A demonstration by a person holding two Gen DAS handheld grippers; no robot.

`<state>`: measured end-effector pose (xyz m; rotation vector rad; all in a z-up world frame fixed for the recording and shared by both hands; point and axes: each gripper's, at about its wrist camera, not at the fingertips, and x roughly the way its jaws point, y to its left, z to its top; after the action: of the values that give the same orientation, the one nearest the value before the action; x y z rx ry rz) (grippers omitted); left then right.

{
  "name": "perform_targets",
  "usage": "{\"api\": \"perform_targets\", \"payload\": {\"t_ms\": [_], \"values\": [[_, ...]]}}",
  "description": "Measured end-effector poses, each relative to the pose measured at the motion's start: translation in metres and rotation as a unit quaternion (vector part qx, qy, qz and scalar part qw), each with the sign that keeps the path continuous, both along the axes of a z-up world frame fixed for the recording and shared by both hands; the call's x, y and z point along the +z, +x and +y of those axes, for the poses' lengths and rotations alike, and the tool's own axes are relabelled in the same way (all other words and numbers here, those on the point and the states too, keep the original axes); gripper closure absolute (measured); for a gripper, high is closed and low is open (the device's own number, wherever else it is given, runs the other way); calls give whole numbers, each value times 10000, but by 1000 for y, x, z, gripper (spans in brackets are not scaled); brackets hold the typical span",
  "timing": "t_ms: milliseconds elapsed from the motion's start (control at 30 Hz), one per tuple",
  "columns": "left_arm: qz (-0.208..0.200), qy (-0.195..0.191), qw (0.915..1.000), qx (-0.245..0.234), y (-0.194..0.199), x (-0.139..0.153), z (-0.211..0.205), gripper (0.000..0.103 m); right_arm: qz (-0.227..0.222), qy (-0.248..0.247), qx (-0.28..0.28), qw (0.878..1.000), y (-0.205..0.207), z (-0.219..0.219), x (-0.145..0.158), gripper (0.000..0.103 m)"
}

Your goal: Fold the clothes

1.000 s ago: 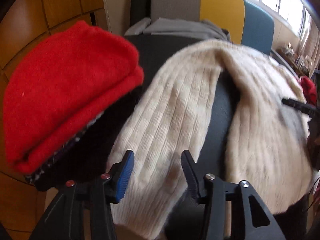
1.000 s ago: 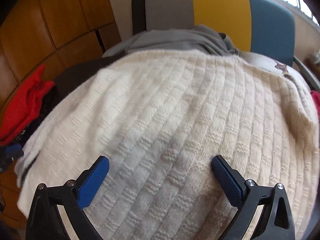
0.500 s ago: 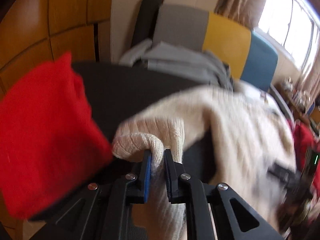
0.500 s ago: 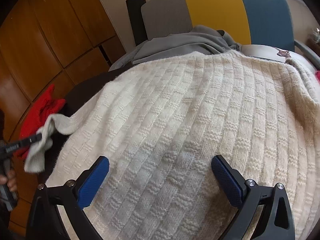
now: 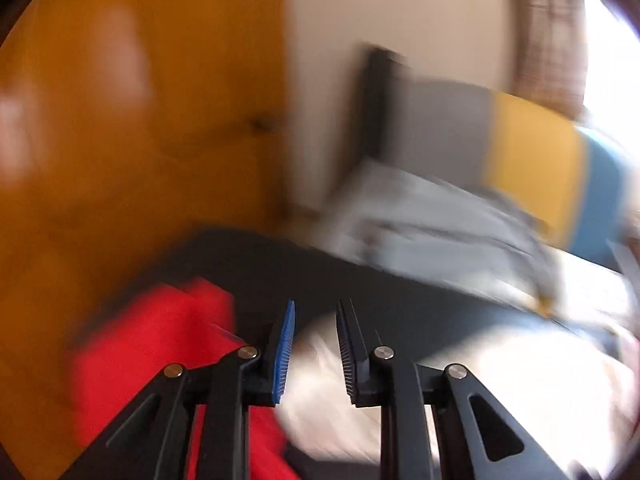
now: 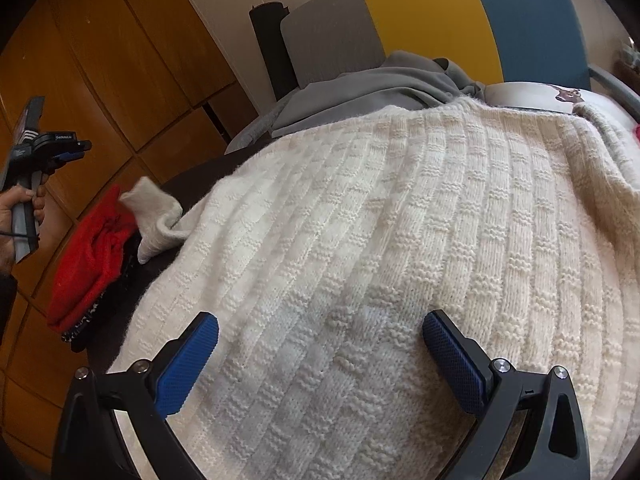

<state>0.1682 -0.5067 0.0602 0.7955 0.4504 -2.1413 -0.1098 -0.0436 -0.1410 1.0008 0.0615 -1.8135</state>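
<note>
1. The left wrist view is badly blurred; only rough shapes show there, and the table (image 5: pixel 360 292) is a dark smear.
2. One cream sweater (image 6: pixel 400 260) lies spread over the table, its near edge cut off; one sleeve (image 6: pixel 156 216) is flopped at the far left beside one red folded garment (image 6: pixel 88 264).
3. One grey garment (image 6: pixel 372 92) lies at the far end against a three-coloured chair (image 6: pixel 432 20).
4. The left gripper (image 5: pixel 314 344) has just been opening; its jaws stand narrowly apart with nothing between them, raised clear of the sleeve.
5. The right gripper (image 6: pixel 320 364) is spread wide over the sweater, gripping nothing.
</note>
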Motion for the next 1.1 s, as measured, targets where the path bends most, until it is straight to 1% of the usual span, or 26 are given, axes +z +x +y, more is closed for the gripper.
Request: {"api": "perform_targets", "payload": {"t_ms": [33,67,100,133,200,233,300,333,367,400,433,467,500,533,567,600,667,733,767,800,833,867,900,967,1067,1100], "values": [[79,360,9985,-406,1,-14,12,80,-5,-8,2,10000,0,0,0,0],[25,636,9945,-831,0,-32,27,79,-10,-16,5,10000,-1,0,-1,0],[-114,781,9903,-1148,-2,-50,40,79,-9,-18,3,10000,-1,0,-1,0],[-337,853,9860,-1395,-2,-69,57,79,-3,-10,9,10000,-1,0,-1,0],[-766,1006,9741,-1875,-2,-107,89,79,11,5,23,10000,-2,-1,-1,0],[-871,1156,9684,-2031,2,-122,102,79,21,15,26,10000,-2,-1,-1,0],[-959,1461,9622,-2090,5,-145,111,79,40,35,30,10000,-2,-1,-1,0],[-870,1651,9619,-1998,4,-152,104,79,51,47,38,10000,-2,-2,-2,0],[-646,1970,9597,-1898,5,-155,98,79,61,58,45,10000,-2,-2,-2,0],[-422,2279,9558,-1809,6,-158,92,77,79,80,48,9999,-2,-3,-2,0],[-212,2533,9506,-1782,3,-159,86,72,106,111,49,9999,-2,-4,-2,0],[-28,2679,9478,-1728,-2,-158,81,62,129,132,50,9998,-2,-4,-2,0],[143,2808,9450,-1672,-8,-156,76,58,151,152,52,9998,-1,-5,-2,0],[249,2863,9442,-1607,-16,-154,72,57,174,173,54,9997,-1,-5,-2,0],[320,2929,9435,-1519,-26,-152,66,51,196,193,56,9996,-1,-6,-2,0],[211,3057,9428,-1313,-39,-156,52,48,197,196,58,9996,-1,-6,-3,0],[2,3324,9388,-900,-65,-164,26,48,185,180,90,9996,-4,-8,-4,0],[-72,3741,9261,-476,-78,-180,8,49,147,136,107,9997,-6,-8,-4,0],[-93,3795,9251,-132,-80,-187,-1,60,117,100,106,9998,-6,-7,-4,0],[-89,3653,9308,14,-80,-185,-5,75,86,63,103,9999,-7,-6,-4,0],[-86,3511,9362,160,-80,-183,-9,80,55,26,101,9999,-7,-5,-4,0],[-82,3366,9411,307,-80,-181,-14,88,27,-5,100,9999,-7,-5,-4,0],[-76,3213,9459,435,-80,-179,-18,92,-1,-36,99,9999,-8,-4,-4,0],[-25,2831,9577,518,-79,-167,-26,94,-53,-96,101,9999,-9,-2,-4,0],[371,2277,9706,683,-68,-135,-39,94,-142,-194,103,9997,-11,0,-4,0],[391,2076,9749,706,-66,-125,-42,94,-167,-222,103,9996,-11,1,-4,0]]}}
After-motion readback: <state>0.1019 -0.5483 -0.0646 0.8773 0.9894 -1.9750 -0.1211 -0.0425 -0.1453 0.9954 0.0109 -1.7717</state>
